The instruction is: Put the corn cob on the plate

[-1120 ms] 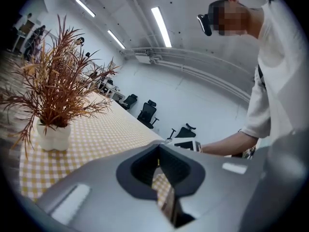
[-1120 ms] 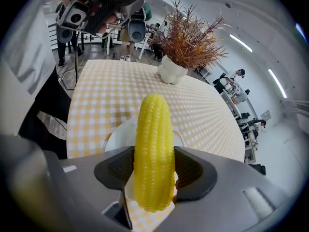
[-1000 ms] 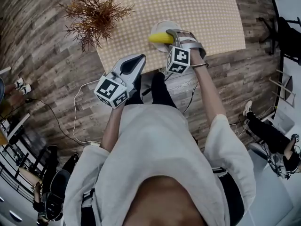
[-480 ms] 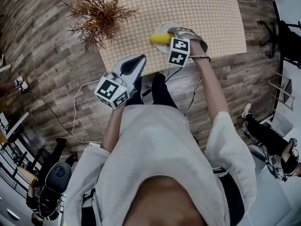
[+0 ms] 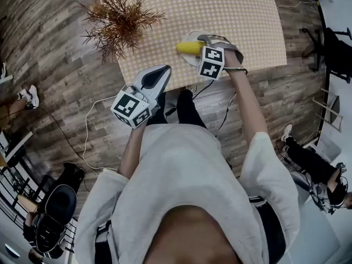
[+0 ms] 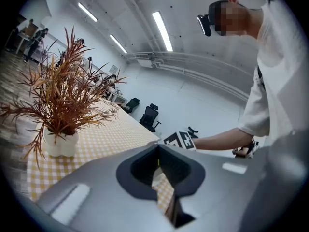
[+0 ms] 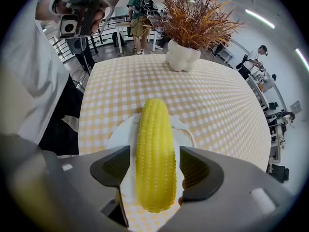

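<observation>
The yellow corn cob [image 7: 154,149] lies lengthwise on the small white plate [image 7: 120,134], near the table's front edge. My right gripper [image 7: 154,170] points steeply down over it. Its jaws are opening on either side of the cob's near end, with a narrow gap at each pad. From the head view the corn cob [image 5: 189,48] pokes out left of the right gripper [image 5: 203,44] over the plate [image 5: 192,33]. My left gripper [image 5: 160,70] hovers off the table's front edge, jaws together and holding nothing. In the left gripper view it [image 6: 164,178] faces the table.
A dried reddish plant in a white pot [image 5: 118,18] stands at the table's left end, also in the right gripper view as the plant [image 7: 186,23]. The yellow checked tablecloth [image 5: 236,10] stretches behind the plate. Wood floor, cables and office chairs surround the table; other people stand far off.
The right gripper has tipped a little over the plate, with the corn cob staying there. The left gripper has kept still.
</observation>
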`<state>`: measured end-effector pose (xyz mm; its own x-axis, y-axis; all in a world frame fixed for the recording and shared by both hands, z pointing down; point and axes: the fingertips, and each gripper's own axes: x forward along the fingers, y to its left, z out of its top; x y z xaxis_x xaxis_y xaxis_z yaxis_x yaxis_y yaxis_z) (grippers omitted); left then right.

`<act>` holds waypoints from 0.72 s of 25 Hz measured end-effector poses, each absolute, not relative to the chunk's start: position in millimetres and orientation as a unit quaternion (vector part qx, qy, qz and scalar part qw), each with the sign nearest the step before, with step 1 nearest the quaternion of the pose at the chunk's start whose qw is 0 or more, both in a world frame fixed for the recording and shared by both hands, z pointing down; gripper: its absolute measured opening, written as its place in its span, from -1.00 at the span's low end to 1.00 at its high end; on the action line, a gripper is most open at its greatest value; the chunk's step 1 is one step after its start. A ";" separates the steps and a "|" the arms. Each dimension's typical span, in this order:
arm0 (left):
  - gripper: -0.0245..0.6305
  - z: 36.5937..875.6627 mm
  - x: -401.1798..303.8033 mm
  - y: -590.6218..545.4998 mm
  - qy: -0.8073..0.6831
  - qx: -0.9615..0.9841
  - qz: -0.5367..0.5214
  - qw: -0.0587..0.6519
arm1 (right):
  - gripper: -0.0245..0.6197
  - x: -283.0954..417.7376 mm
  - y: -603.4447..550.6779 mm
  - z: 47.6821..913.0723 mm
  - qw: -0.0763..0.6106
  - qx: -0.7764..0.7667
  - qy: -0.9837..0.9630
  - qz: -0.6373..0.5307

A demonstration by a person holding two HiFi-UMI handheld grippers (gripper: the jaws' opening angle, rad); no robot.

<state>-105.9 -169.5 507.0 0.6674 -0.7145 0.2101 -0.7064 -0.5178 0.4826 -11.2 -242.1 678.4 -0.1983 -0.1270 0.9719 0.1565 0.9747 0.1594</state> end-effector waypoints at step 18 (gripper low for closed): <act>-0.90 477.4 -72.4 -168.1 -0.389 0.889 -0.027 0.241 | -0.76 -6.4 -234.3 600.6 0.567 0.092 -0.797 -0.186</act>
<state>-72.4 -168.1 477.4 0.6963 -0.7039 0.1401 -0.6781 -0.5811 0.4501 -6.4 -234.3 600.6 -0.3398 -0.3579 0.8697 0.0635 0.9139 0.4008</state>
